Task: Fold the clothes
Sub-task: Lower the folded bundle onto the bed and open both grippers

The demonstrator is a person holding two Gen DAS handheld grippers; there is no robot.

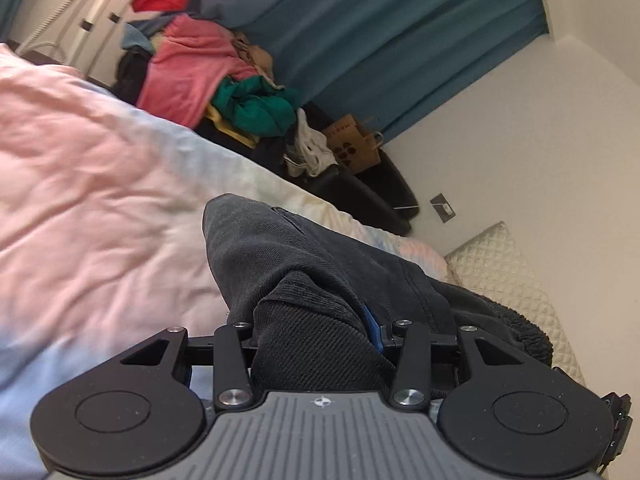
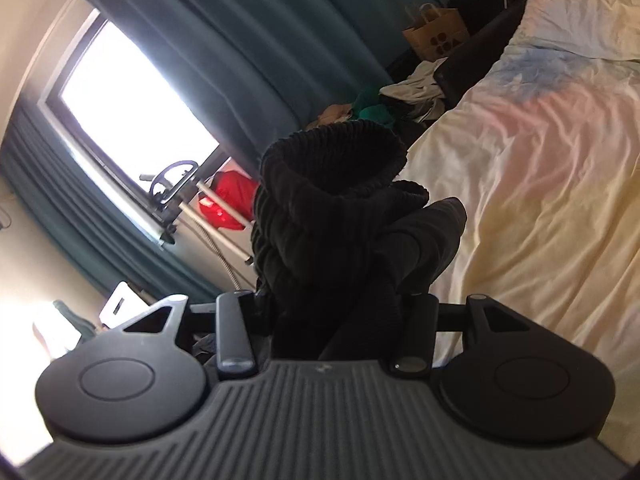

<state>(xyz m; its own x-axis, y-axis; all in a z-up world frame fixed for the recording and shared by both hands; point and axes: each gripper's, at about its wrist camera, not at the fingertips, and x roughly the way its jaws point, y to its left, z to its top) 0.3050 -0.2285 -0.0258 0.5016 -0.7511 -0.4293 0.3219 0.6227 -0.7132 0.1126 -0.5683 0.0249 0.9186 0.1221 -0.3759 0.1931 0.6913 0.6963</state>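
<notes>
The left gripper (image 1: 320, 344) is clamped on a bunch of the dark garment (image 1: 304, 264), at a ribbed band. The right gripper (image 2: 340, 312) pinches another ribbed, cuff-like part of the same dark garment (image 2: 340, 208). Both hold it up off the bed (image 1: 88, 168), probably so that it hangs free and can be spread flat before folding. In the left view its long axis runs away from the camera, towards the far pile of clothes (image 1: 208, 76) by the curtain (image 1: 380, 28). In the right view the cuff's opening faces up and towards the far side.
</notes>
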